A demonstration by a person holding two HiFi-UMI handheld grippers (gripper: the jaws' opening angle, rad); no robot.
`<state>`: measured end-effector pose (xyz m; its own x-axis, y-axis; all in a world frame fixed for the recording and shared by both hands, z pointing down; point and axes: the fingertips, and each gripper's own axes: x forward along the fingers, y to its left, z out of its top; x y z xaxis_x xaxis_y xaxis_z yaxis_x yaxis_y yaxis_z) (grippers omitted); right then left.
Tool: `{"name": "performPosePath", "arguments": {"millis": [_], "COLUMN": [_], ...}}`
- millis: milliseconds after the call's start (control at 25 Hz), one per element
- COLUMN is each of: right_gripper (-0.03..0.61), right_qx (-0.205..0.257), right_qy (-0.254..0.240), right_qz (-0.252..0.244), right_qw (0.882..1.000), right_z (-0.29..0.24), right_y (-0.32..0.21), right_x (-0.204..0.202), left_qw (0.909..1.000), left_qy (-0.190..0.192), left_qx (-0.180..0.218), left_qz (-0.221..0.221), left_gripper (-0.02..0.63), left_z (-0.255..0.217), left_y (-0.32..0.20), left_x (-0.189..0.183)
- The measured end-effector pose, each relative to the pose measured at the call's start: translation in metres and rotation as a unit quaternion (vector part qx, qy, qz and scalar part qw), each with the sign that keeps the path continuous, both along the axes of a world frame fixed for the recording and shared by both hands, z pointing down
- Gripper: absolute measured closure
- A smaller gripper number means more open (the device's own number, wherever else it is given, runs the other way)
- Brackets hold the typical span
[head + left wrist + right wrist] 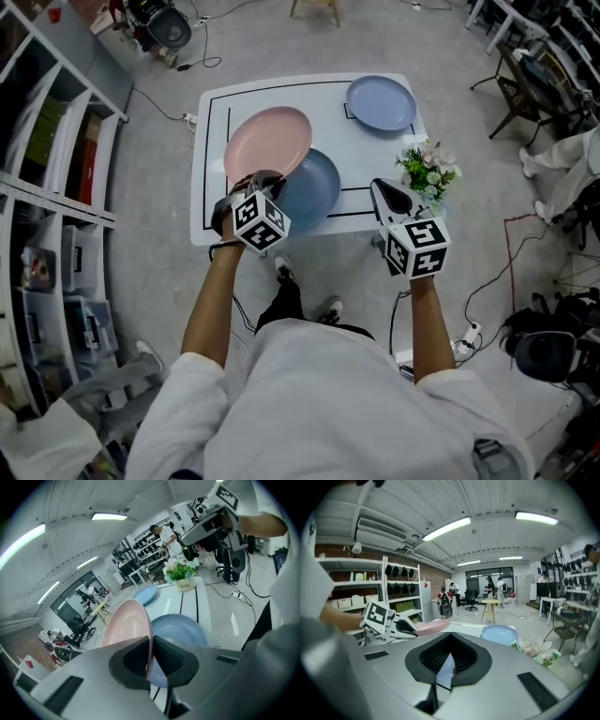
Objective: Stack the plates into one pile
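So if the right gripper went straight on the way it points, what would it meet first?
Probably the bare white tabletop, between the pink plate and the light blue plate; the right gripper tilts slightly down, but depth is unclear.

Your pink plate (pixel 125 620), centre of the left gripper view, shows a smooth, glossy face with light streaks. The near blue plate (pixel 183 629) and far blue plate (pixel 144 594) read smooth with a softer sheen. Your left gripper (pixel 151 644) has a matt grey plastic-looking shell and black, finely ribbed pads (pixel 171 656). The table (pixel 211 187) top is smooth, white and faintly reflective.
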<state>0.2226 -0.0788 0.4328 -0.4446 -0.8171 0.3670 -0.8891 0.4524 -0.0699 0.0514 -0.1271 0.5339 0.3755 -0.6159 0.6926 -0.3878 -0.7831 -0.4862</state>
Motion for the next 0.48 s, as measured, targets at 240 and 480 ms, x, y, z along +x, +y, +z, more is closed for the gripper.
{"name": "performPosePath", "arguments": {"millis": [240,480], "right_gripper": [0.565,0.565], "right_qx": [-0.002,-0.014], "right_qy": [0.043,0.037], "right_qz": [-0.018,-0.017], "right_qw": [0.999,0.999], "right_z": [0.009,0.02], "right_y": [0.027,0.04], "right_x": [0.008,0.017], "left_qw": [0.9985,0.9965], "left_qy": [-0.041,-0.064], "left_qx": [-0.012,-0.03], "left_qz": [0.035,0.045], "left_gripper": [0.574,0.569], "left_z": [0.029,0.057], "left_y": [0.042,0.056], "left_x": [0.03,0.043]}}
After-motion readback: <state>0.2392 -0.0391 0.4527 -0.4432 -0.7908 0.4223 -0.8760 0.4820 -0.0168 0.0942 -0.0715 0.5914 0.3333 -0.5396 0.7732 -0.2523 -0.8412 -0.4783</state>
